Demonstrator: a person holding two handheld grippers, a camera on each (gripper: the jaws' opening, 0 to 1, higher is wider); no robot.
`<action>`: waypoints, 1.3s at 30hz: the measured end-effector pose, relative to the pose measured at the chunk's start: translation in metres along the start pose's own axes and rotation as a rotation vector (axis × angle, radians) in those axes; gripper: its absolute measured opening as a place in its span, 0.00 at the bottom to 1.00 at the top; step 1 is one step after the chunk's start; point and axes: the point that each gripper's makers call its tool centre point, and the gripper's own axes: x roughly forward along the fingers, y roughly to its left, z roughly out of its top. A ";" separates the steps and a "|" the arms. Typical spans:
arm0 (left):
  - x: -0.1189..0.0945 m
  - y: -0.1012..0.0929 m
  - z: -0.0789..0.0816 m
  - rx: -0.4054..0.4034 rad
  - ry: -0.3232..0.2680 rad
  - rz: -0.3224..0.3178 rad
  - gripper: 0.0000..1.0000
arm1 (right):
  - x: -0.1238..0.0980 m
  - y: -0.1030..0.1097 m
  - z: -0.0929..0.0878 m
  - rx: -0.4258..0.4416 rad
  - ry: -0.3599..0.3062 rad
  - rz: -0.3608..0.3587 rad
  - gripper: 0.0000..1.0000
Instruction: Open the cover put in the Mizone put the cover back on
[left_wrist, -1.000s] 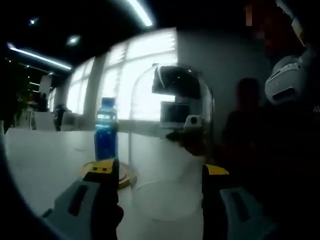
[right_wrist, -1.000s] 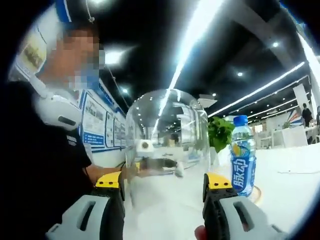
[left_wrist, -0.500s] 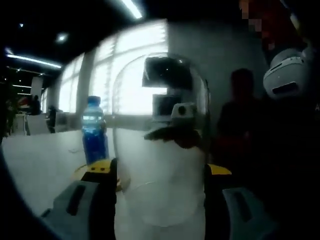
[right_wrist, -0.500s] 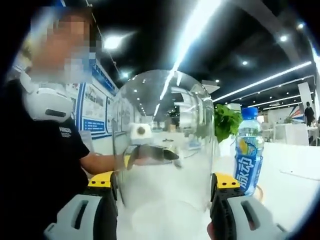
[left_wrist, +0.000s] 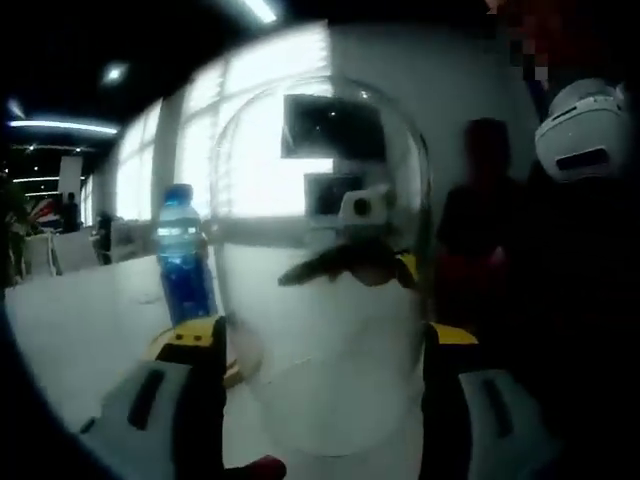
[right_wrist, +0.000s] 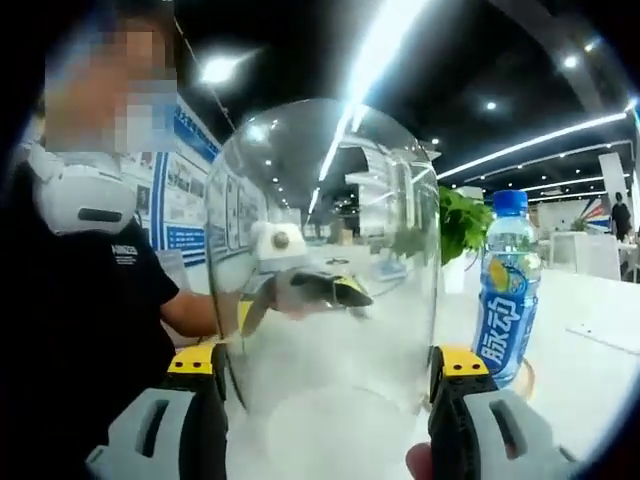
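A white table (right_wrist: 590, 365) stretches out under ceiling strip lights (right_wrist: 385, 45); a green plant (right_wrist: 462, 222) stands behind, blue wall posters (right_wrist: 178, 205) hang nearby, and bright windows (left_wrist: 265, 130) glow

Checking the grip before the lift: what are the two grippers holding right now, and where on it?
The clear dome cover sits between both pairs of jaws, near its lower wall by the open rim. Firm contact cannot be told. The Mizone bottle stands free.
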 end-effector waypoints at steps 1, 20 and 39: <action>0.001 0.000 0.000 0.000 -0.003 -0.001 0.69 | 0.000 0.000 0.000 -0.001 0.002 0.000 0.77; 0.012 -0.002 0.001 -0.074 -0.031 -0.040 0.75 | 0.011 0.001 -0.003 -0.062 0.000 0.018 0.84; 0.014 0.005 -0.002 -0.036 -0.033 -0.058 0.76 | 0.019 -0.001 -0.005 -0.076 0.035 0.025 0.89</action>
